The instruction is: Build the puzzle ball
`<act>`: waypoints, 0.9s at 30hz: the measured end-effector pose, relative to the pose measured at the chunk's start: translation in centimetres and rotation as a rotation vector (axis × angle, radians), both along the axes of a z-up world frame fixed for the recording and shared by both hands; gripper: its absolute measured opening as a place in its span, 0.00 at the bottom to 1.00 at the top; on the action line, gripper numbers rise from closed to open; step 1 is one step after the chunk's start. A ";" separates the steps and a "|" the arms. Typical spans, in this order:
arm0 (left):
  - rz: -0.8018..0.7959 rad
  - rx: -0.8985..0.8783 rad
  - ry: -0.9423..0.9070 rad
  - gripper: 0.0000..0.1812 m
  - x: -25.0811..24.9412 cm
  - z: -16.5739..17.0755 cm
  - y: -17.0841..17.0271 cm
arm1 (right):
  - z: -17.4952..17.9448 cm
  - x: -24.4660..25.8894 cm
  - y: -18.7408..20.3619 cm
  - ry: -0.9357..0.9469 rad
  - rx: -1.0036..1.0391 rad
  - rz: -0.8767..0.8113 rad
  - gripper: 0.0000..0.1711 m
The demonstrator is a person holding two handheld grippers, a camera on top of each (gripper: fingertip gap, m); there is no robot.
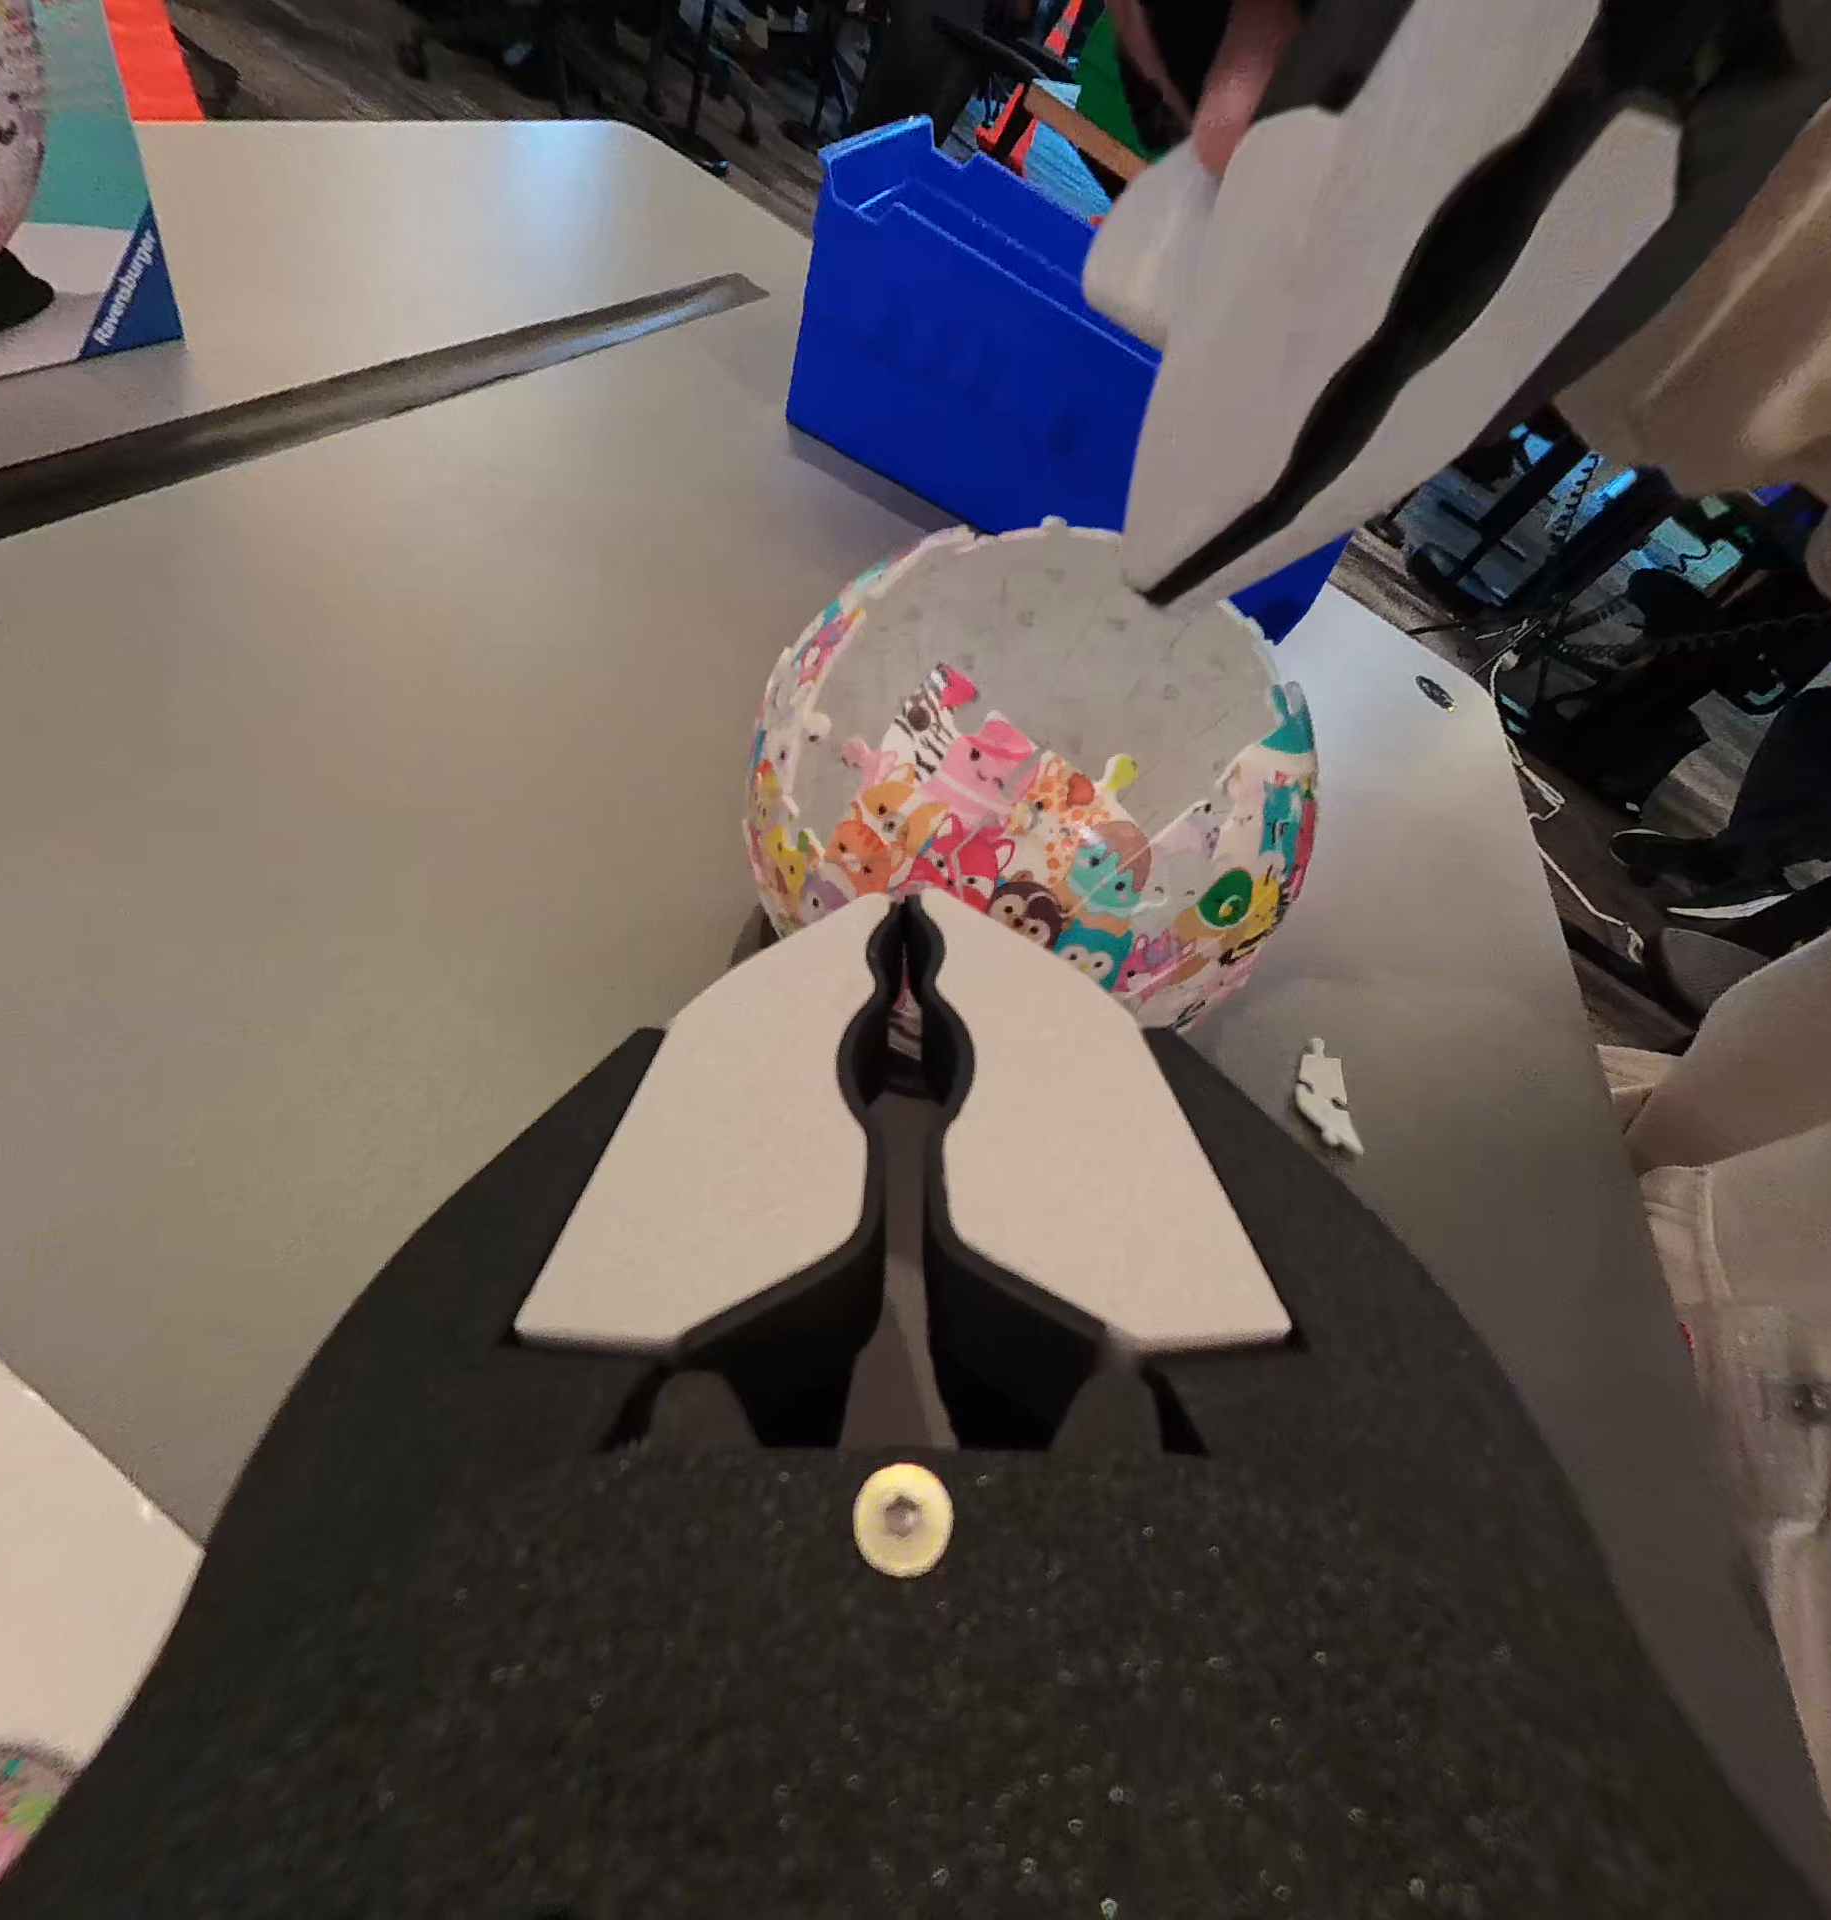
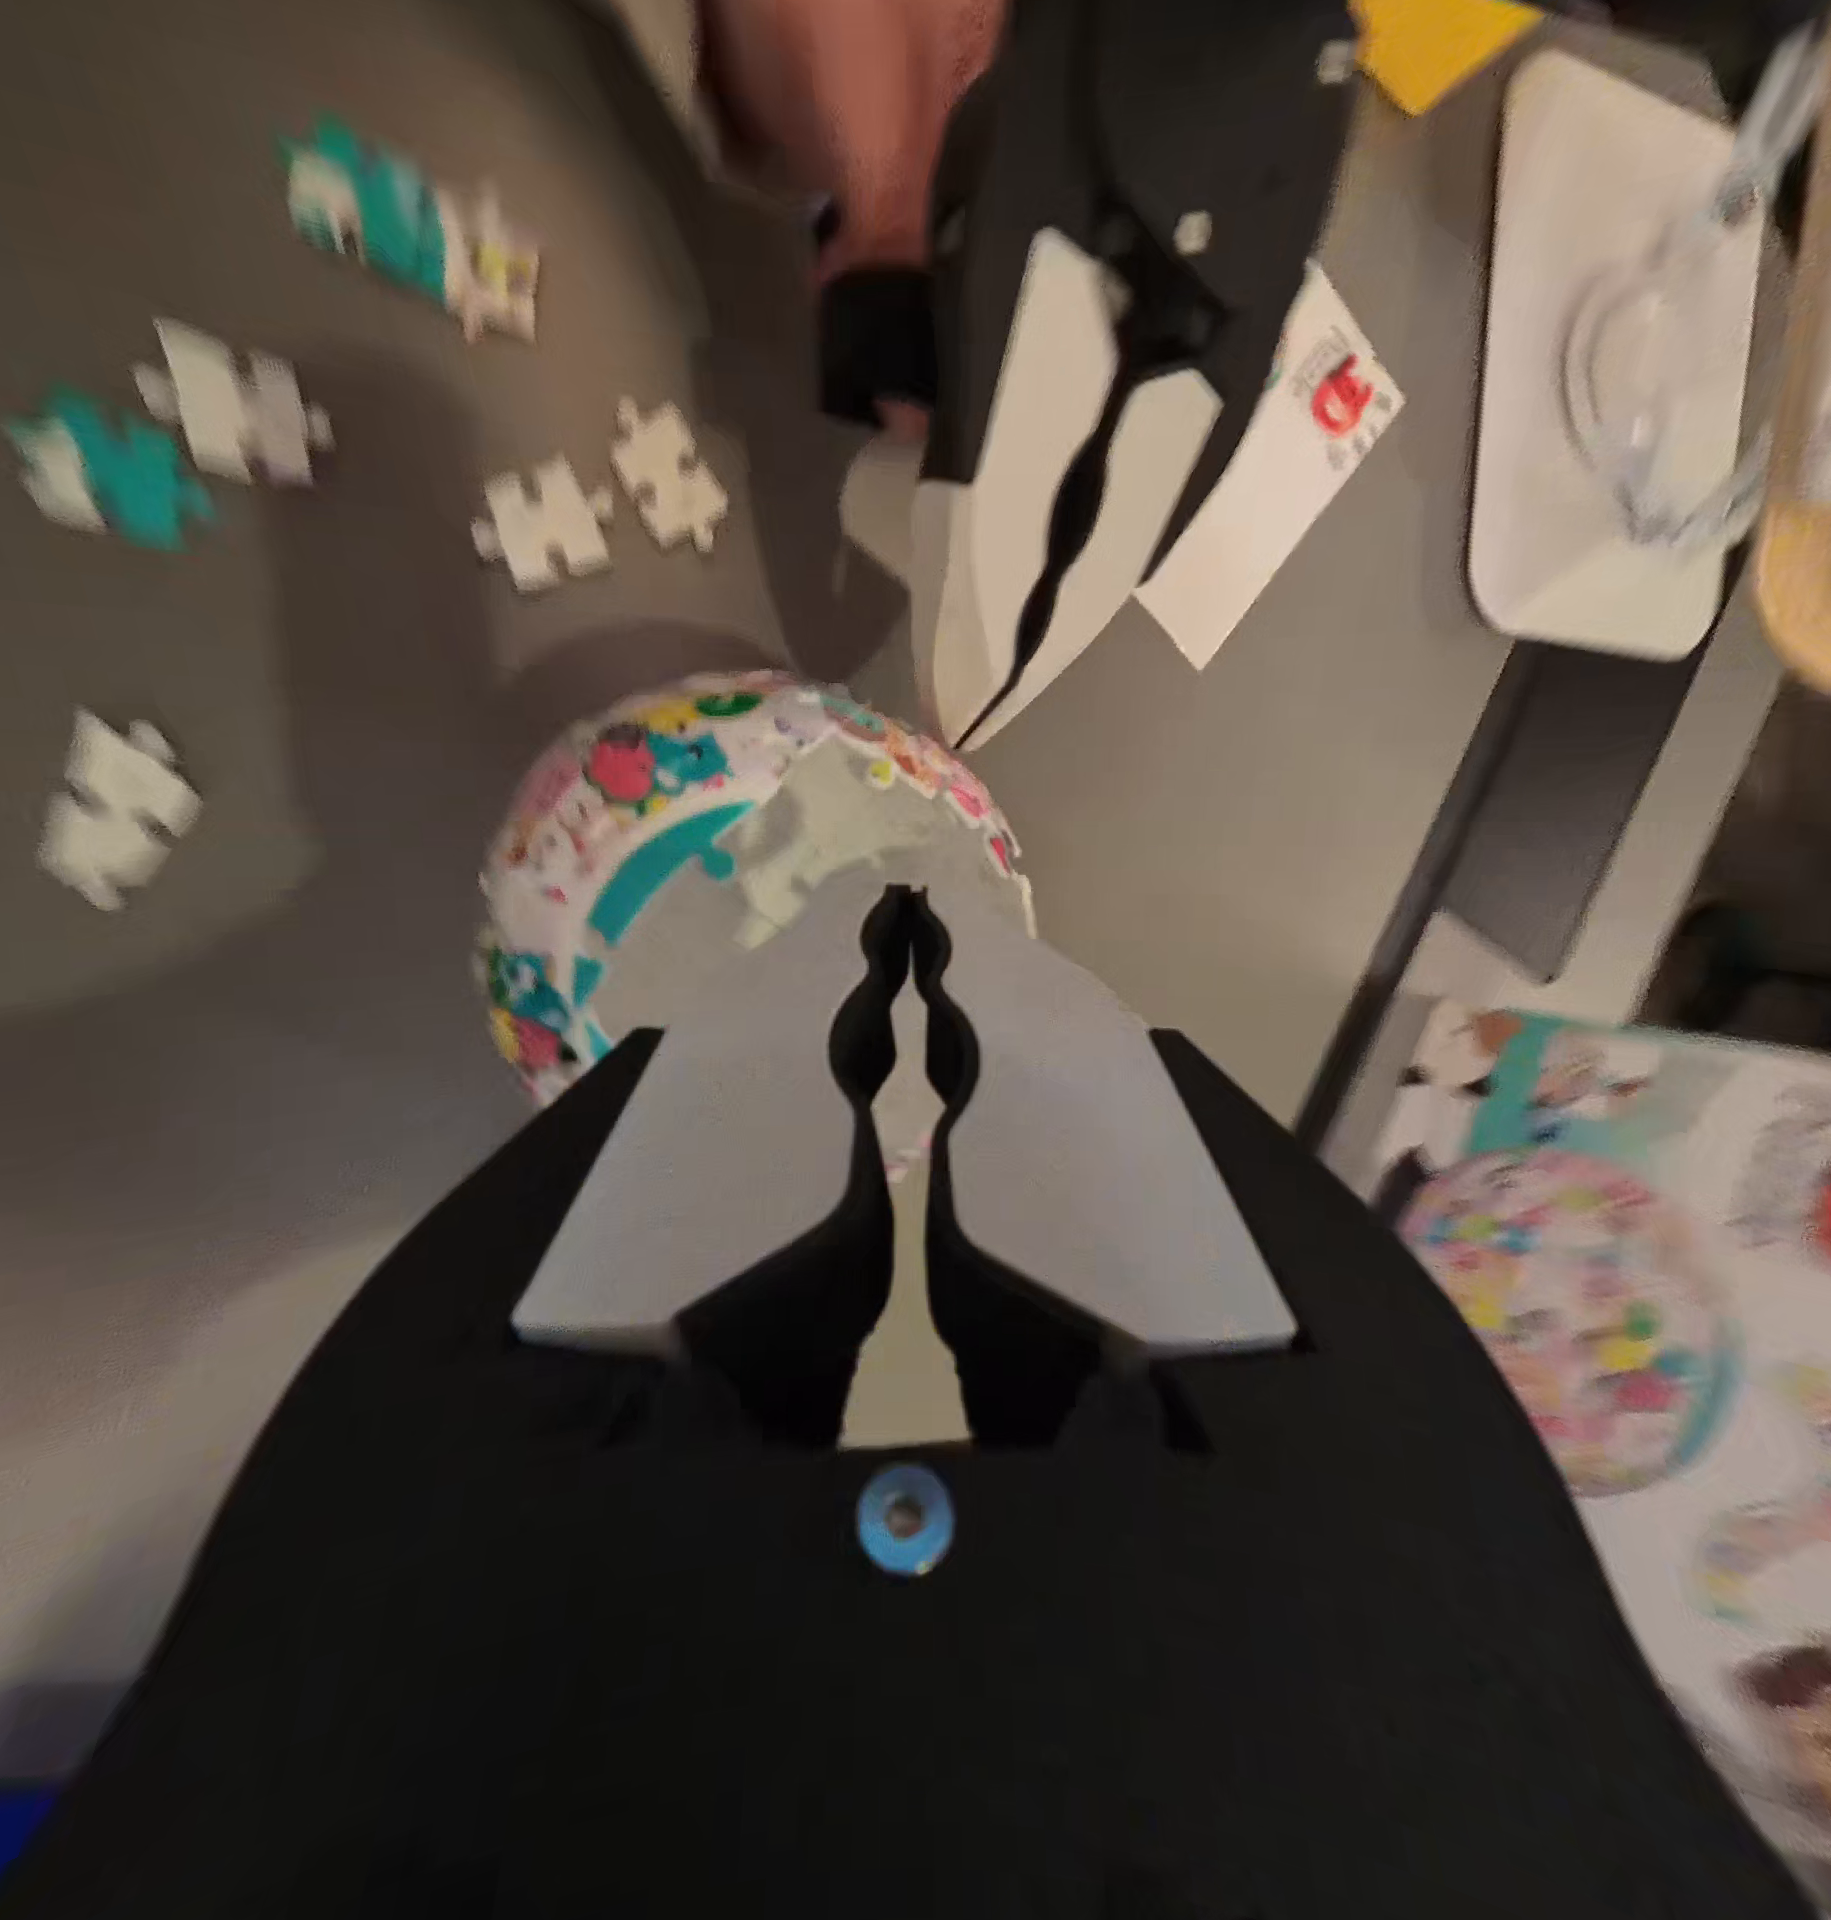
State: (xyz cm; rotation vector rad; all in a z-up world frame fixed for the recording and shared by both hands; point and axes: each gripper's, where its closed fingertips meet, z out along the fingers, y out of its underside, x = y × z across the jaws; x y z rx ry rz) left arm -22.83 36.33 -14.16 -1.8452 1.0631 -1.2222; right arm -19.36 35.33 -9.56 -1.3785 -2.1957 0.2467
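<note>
Both grippers are pinched together: left gripper (image 1: 906, 914) braces the half-built puzzle ball (image 1: 1036, 790) low, right gripper (image 1: 1160, 592) pokes its open rim (probably seating 1 piece).

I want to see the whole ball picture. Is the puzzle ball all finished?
No, the puzzle ball has a big open gap on top, where its plain grey inside shows.

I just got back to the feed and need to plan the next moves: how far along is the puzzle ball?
Done: the lower part of the puzzle ball is joined, pictures outward. In hand: nothing visible; the left hand-held gripper is shut at the ball's lower front, and the right hand-held gripper is shut at the open top rim. Left: the upper part is still open, and loose pieces lie on the table.
</note>
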 end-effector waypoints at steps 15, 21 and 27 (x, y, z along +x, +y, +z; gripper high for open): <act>0.004 -0.025 -0.022 0.00 0.0 0.0 0.5 | -1.6 -1.9 1.2 -0.100 0.358 0.577 0.20; 0.006 -0.041 -0.041 0.00 0.0 -0.1 0.7 | -2.2 -2.7 0.4 -0.091 0.320 0.652 0.14; -0.002 -0.040 -0.034 0.00 0.1 -0.2 0.5 | -2.4 -2.9 0.1 -0.122 0.307 0.692 0.10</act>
